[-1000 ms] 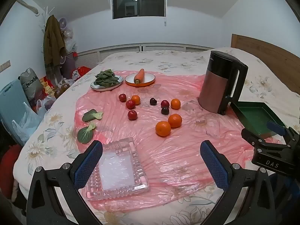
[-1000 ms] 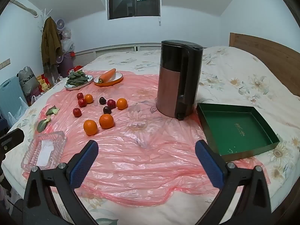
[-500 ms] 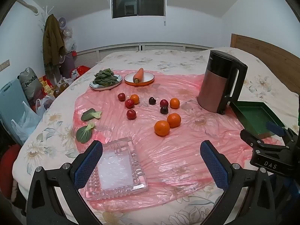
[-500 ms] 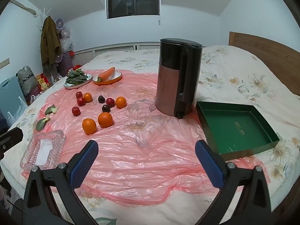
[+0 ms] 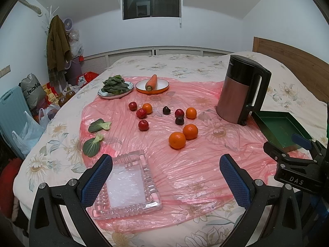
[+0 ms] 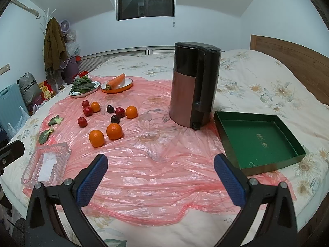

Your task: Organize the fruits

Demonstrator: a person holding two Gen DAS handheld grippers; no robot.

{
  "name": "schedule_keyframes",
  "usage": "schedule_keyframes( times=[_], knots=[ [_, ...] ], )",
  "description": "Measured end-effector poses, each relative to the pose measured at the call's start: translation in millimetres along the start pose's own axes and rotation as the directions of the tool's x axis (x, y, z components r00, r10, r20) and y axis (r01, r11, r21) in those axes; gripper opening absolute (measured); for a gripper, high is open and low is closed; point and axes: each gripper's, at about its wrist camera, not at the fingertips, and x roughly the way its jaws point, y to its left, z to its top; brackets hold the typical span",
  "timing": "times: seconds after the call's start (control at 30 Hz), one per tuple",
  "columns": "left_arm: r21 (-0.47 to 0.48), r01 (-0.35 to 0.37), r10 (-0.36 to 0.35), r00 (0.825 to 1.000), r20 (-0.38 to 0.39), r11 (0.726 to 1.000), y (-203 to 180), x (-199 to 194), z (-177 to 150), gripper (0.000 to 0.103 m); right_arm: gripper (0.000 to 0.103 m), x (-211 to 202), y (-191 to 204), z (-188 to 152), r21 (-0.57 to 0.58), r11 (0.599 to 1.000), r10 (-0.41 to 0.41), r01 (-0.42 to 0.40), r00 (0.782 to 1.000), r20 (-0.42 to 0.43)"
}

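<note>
Hovering over the bed [image 6: 257, 78], both claws wide and empty
Left claw [image 5: 165, 177] above glass tray [image 5: 126, 183]; right claw [image 6: 160, 177] near green box [image 6: 257, 140]; oranges [image 6: 105, 134] beyond.

- Left wrist view: low over the bed's near-left edge, facing the window.
- Right wrist view: further right, same heading.
- Both share the kettle [image 5: 242, 94] [image 6: 194, 86].
</note>
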Motion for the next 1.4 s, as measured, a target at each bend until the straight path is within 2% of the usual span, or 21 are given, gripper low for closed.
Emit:
schedule_keyframes(
  times=[1.4],
  knots=[
    [-0.005, 0.021, -0.021, 0.999, -0.029, 1.000, -5, 15, -10, 0.102, 0.103, 8, -2, -3, -0.004, 1.000, -0.003, 0.003, 1.000, -0.001]
  ],
)
